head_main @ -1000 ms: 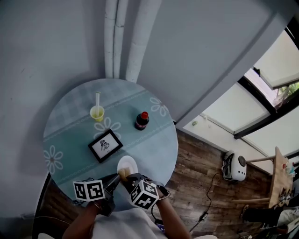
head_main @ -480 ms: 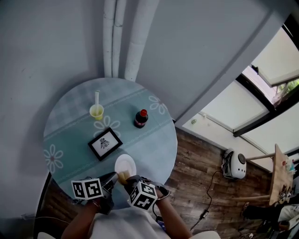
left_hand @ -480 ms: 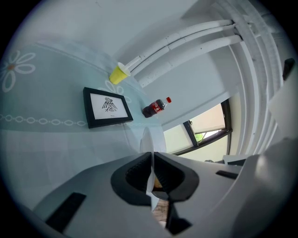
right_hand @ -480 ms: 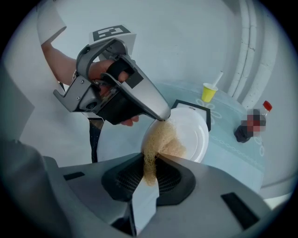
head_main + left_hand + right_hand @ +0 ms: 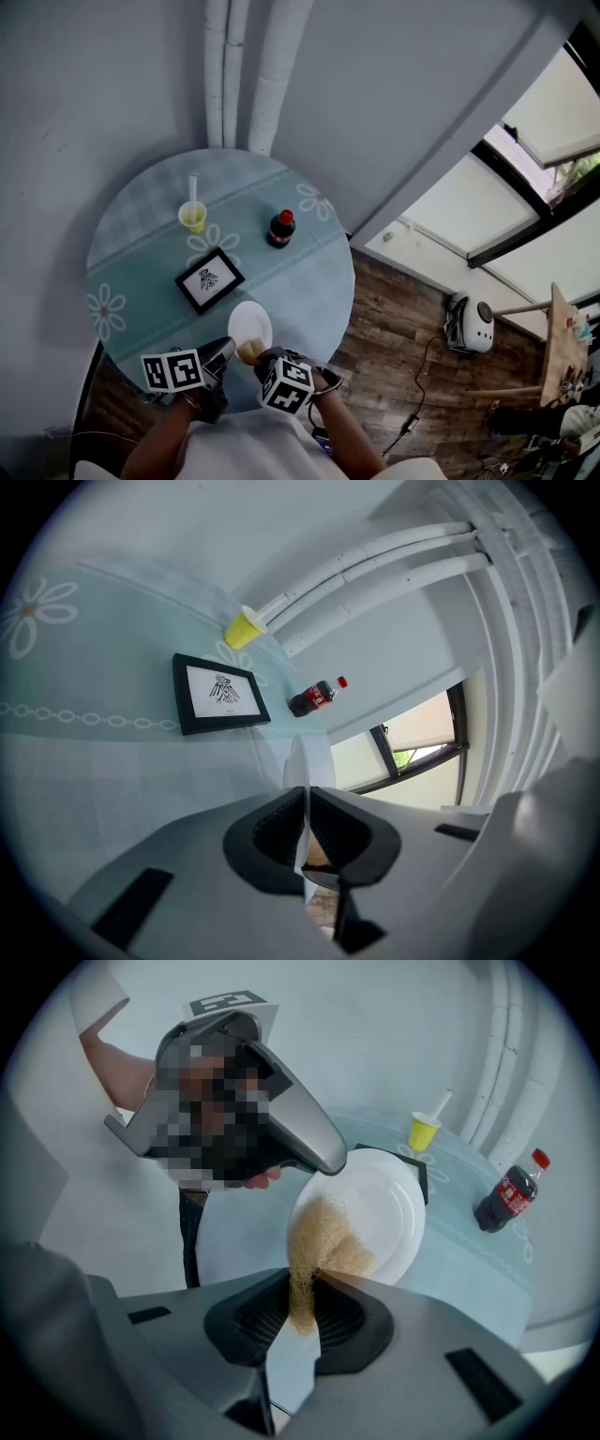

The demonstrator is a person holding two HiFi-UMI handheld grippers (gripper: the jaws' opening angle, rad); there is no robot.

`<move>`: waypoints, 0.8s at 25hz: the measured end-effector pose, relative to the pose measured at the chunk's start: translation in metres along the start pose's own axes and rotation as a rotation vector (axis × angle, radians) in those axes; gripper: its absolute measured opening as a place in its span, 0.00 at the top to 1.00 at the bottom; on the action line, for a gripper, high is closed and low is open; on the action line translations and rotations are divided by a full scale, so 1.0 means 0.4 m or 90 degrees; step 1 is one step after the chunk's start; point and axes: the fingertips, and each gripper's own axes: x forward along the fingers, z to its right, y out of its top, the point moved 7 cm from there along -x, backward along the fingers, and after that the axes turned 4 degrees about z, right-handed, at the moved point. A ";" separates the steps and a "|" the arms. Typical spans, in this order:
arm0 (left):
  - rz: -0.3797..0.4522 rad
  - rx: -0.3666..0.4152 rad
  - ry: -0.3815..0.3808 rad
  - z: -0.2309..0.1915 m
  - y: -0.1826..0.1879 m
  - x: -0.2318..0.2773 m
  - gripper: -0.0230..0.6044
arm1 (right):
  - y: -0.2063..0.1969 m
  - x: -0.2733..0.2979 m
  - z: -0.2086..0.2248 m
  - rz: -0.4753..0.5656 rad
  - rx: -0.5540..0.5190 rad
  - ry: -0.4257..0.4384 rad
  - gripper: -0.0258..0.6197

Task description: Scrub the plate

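A white plate is held tilted over the near edge of the round table. My left gripper is shut on its rim. In the left gripper view the plate shows edge-on between the pads of the left gripper. My right gripper is shut on a tan scrubber. In the right gripper view the scrubber presses on the face of the plate, sticking out from the right gripper. The left gripper clamps the plate's upper left rim there.
On the flowered tablecloth stand a black picture frame, a yellow cup with a straw and a cola bottle. White pipes run up the wall behind. Wooden floor with a white appliance lies to the right.
My right gripper has sunk a little with the scrubber against the plate. The left gripper has kept its hold and barely moved.
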 end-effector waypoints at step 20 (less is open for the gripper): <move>0.004 -0.006 0.007 -0.014 -0.007 -0.006 0.92 | -0.078 0.050 0.039 -0.085 0.032 -0.032 0.85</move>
